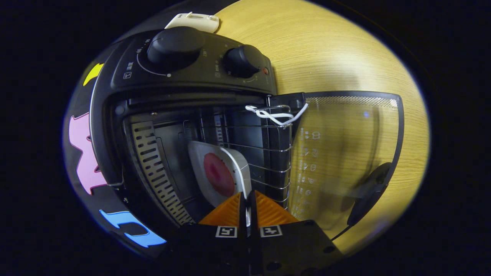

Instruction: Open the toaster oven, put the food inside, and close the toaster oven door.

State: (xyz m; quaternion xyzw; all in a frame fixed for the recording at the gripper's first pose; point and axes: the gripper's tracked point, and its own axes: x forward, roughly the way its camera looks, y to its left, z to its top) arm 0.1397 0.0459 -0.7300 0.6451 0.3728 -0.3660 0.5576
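Toaster oven [184, 115] lies open on the wooden bench [326, 50], its glass door [345, 161] swung out to the right. Inside, on the wire rack [268, 153], sits a white plate [239, 165] carrying a reddish piece of food [218, 174]. The gripper [247, 207] pinches the plate's near rim, fingers [230, 212] nearly together.

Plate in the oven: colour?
White plate, dark red food on it; gripper view, tongs shut on its rim.
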